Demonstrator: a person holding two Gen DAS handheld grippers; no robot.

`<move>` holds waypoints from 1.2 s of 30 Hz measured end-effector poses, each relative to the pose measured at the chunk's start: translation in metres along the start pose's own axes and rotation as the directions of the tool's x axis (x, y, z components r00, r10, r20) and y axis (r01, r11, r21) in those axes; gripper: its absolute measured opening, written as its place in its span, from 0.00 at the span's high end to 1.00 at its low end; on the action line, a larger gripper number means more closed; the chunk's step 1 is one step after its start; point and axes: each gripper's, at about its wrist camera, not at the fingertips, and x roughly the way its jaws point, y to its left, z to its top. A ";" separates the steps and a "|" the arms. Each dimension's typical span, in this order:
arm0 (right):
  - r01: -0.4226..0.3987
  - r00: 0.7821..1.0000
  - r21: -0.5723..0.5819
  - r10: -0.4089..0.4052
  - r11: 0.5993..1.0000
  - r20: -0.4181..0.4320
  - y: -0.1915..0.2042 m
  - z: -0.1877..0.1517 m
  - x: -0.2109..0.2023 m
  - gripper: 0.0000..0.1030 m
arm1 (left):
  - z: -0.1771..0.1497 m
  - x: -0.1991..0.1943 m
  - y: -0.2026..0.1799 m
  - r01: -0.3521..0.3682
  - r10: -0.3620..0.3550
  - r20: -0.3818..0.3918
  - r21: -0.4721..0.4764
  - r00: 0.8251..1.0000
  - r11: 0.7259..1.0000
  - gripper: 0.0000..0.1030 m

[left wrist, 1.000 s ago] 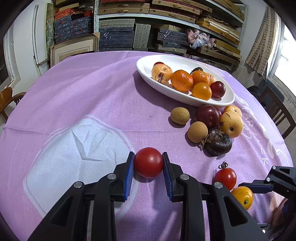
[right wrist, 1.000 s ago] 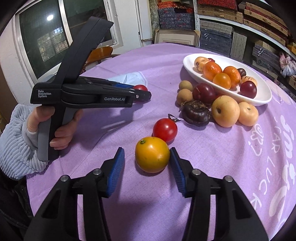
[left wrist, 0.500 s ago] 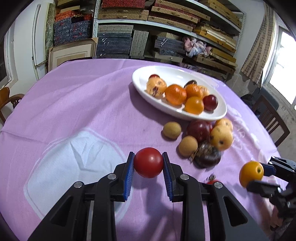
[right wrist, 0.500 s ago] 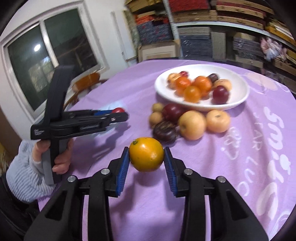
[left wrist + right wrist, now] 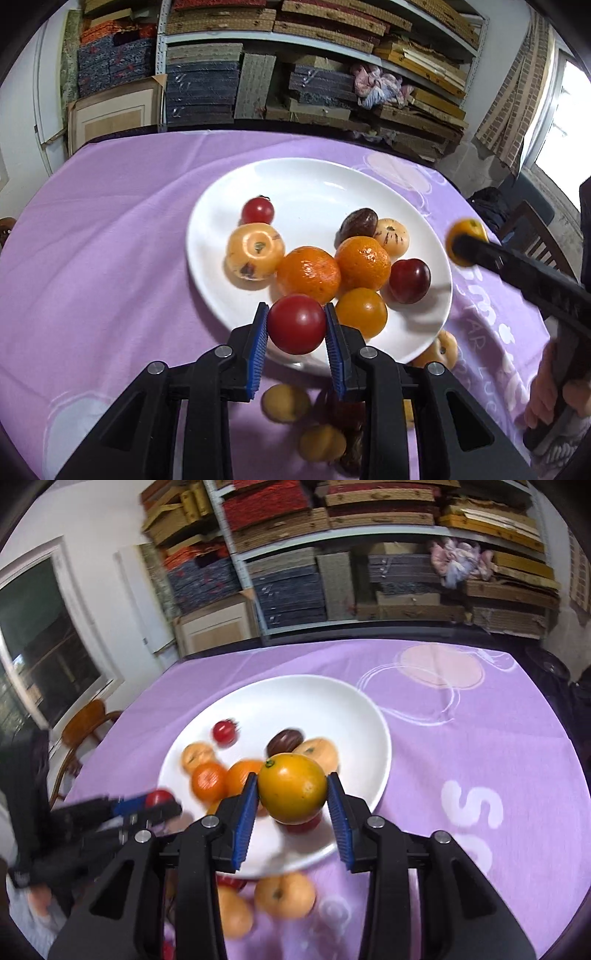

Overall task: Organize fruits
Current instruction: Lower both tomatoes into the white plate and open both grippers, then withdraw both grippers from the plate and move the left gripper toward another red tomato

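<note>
Storeroom setting: loaded shelves (image 5: 314, 66) behind a table under a purple cloth (image 5: 110, 240). A white plate (image 5: 317, 184) on the cloth holds oranges, plums and small tomatoes. The left gripper (image 5: 296, 328) is clamped on a red tomato (image 5: 296, 324), held above the plate's near rim. The right gripper (image 5: 291, 797) grips a yellow-orange tomato (image 5: 291, 788), held over the plate's right side, reaching in level from the right. Loose fruit (image 5: 284, 895) lies on the cloth near the plate.
</note>
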 end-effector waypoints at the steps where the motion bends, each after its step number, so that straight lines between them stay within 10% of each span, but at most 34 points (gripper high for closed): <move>1: 0.006 1.000 0.017 -0.006 1.000 0.000 -0.003 0.006 0.009 0.64 | -0.001 0.005 -0.002 0.000 0.000 -0.006 0.003 1.000 1.000 0.71; 10: 0.019 1.000 0.079 -0.019 0.997 -0.005 -0.022 0.032 0.057 0.64 | 0.000 0.033 -0.011 -0.078 0.079 -0.004 0.077 0.997 0.994 0.65; 20: 0.028 1.000 0.059 -0.027 0.998 -0.013 -0.024 0.040 0.087 0.63 | 0.000 0.022 -0.009 0.013 -0.016 0.081 0.044 0.997 0.999 0.09; 25: 0.010 1.000 0.101 -0.009 0.995 -0.004 -0.036 0.037 0.086 0.40 | -0.001 0.010 -0.002 0.011 -0.011 0.143 0.001 0.990 1.000 0.06; 36: -0.086 0.991 0.149 0.068 0.985 0.119 -0.034 0.051 0.025 0.34 | -0.002 -0.008 -0.003 -0.049 0.042 0.200 0.032 0.979 0.998 0.06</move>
